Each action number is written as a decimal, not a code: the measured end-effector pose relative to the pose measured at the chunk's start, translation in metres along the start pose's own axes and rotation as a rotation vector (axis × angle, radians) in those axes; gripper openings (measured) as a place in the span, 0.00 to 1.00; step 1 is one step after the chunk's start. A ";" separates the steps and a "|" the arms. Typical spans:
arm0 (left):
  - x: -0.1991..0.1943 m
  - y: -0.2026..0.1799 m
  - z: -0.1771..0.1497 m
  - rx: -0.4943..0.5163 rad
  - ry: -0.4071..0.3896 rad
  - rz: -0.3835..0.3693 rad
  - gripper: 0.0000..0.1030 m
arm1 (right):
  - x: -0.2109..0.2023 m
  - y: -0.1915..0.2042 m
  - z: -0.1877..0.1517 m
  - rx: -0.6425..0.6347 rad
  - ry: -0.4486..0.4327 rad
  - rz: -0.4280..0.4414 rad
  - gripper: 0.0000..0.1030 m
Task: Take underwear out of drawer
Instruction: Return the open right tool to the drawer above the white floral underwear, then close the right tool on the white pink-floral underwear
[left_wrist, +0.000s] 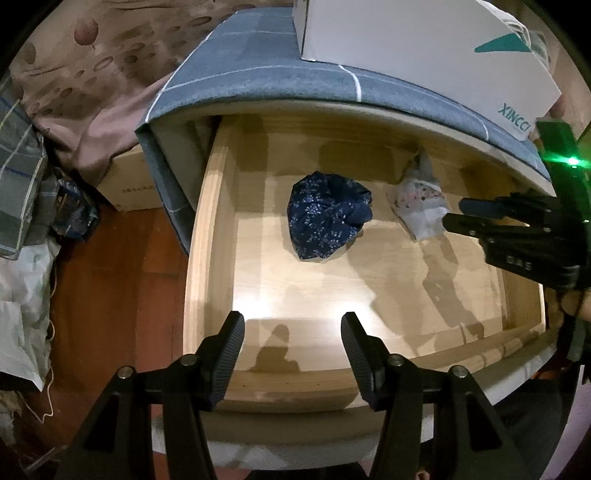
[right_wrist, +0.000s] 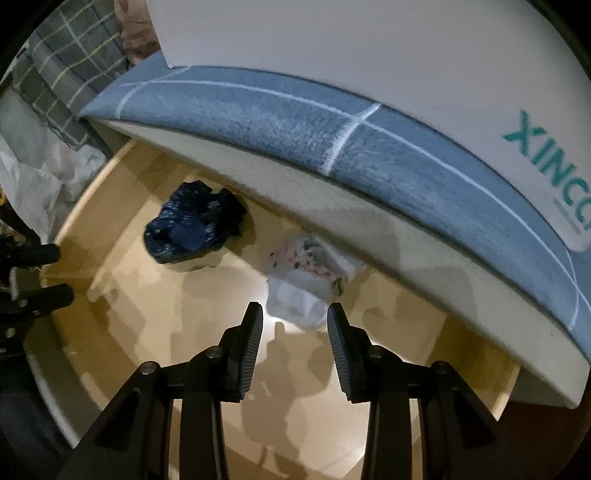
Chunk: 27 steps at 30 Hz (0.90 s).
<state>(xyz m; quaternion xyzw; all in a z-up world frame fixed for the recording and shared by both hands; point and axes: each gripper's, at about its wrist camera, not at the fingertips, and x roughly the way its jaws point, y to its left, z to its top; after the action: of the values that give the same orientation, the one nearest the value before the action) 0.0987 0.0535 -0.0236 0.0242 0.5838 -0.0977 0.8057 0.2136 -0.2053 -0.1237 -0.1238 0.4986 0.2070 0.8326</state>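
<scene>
The drawer stands pulled out, its pale wooden floor lit by a bright patch near the front. Two pieces of underwear lie toward the back. The dark blue underwear, crumpled and speckled with small white flowers, sits near the middle of the drawer floor; in the right wrist view it lies at about 10 o'clock from the right gripper. The white underwear, patterned with small pink and dark marks, lies at 3 o'clock from the blue piece, apart from it and close under the back edge.

The left gripper hangs over the front of the drawer with its jaws wide apart and nothing between them. The right gripper also stands open, somewhat narrower, its fingertips just at the near edge of the white underwear; whether they touch the cloth cannot be told.

Above the drawer a blue checked cloth covers the top, and a white box with teal lettering rests on it. A cardboard box stands on the floor at 9 o'clock from the drawer.
</scene>
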 end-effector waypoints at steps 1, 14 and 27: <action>0.001 0.000 0.000 -0.003 0.005 -0.004 0.54 | 0.004 0.001 0.003 -0.006 0.001 -0.002 0.33; 0.005 0.004 0.000 -0.027 0.030 -0.022 0.54 | 0.056 0.015 0.015 -0.103 0.078 -0.134 0.33; 0.008 0.007 0.002 -0.047 0.039 -0.040 0.54 | 0.064 0.011 0.010 -0.066 0.118 -0.091 0.30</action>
<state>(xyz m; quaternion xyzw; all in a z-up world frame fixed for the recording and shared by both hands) 0.1043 0.0590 -0.0310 -0.0044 0.6017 -0.0994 0.7925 0.2430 -0.1775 -0.1750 -0.1858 0.5337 0.1779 0.8056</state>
